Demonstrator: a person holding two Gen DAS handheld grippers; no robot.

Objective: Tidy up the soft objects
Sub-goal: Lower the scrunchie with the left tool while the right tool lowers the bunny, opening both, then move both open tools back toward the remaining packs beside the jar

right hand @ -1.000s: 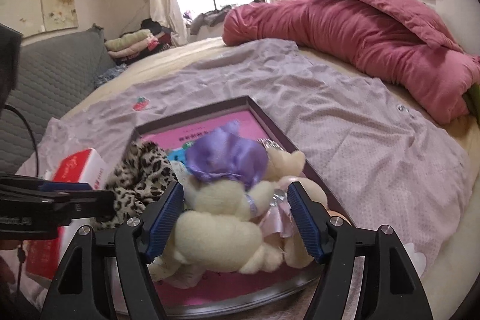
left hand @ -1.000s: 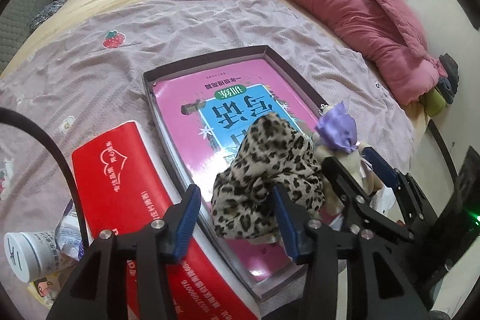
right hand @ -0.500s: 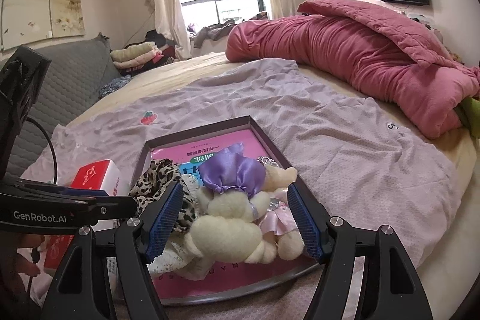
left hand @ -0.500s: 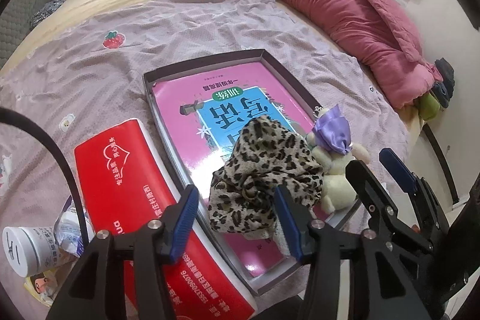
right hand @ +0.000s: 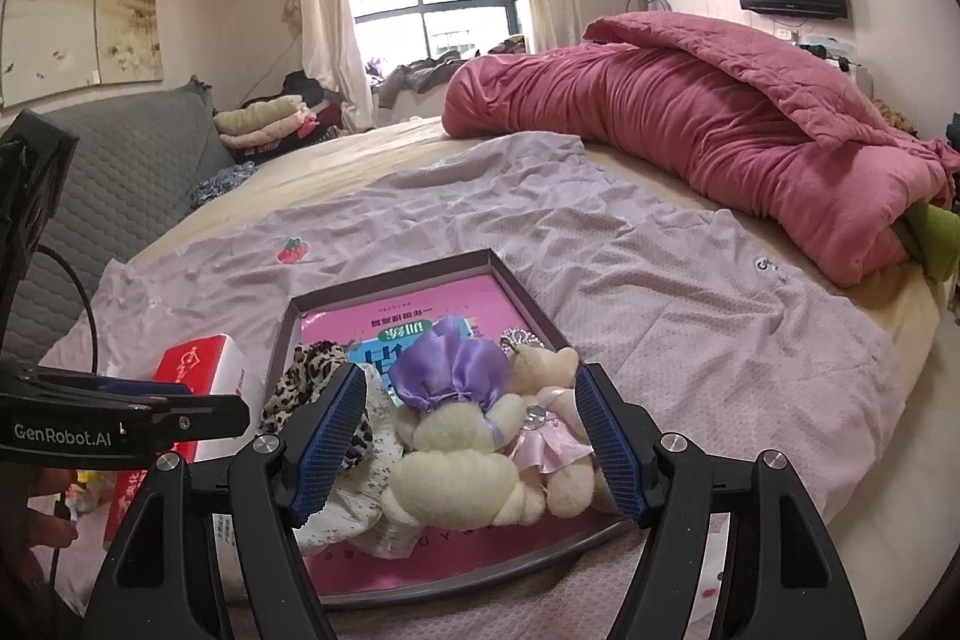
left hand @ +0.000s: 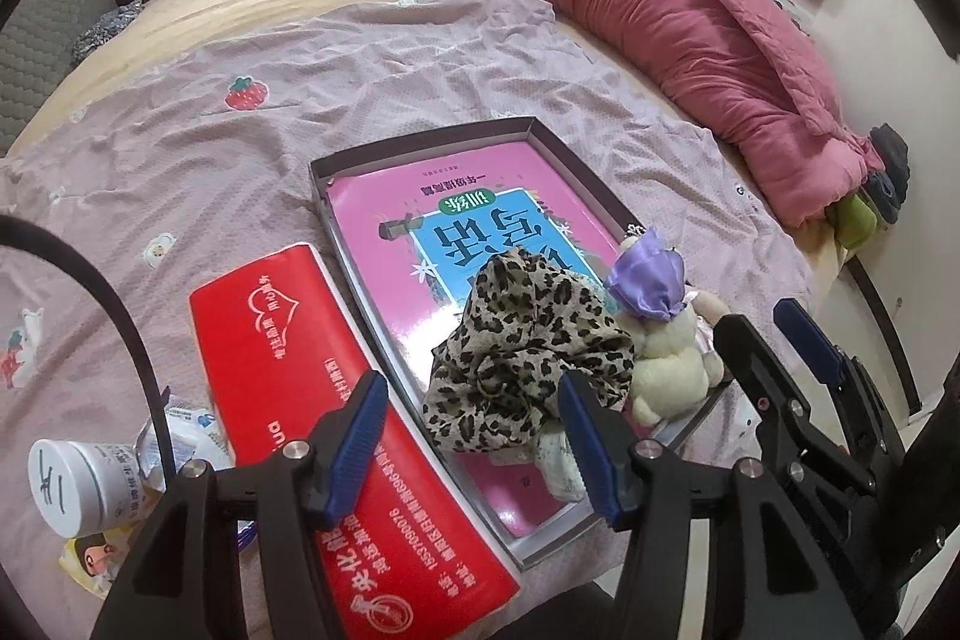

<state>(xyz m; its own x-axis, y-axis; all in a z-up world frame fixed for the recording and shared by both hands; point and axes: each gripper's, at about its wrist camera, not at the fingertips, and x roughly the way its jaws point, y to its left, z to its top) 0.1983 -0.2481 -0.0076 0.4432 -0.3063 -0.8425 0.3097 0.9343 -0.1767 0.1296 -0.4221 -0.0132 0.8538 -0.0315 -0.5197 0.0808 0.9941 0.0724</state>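
Two soft items, leopard-print cloth and plush bears, lie in your tray; your left gripper, jaws just widened, and half-open right gripper grasp nothing: placement looks complete.

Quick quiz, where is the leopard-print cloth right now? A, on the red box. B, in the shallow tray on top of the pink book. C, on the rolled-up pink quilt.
B: the leopard-print cloth lies bunched inside the tray, on the pink book, beside the plush bears.
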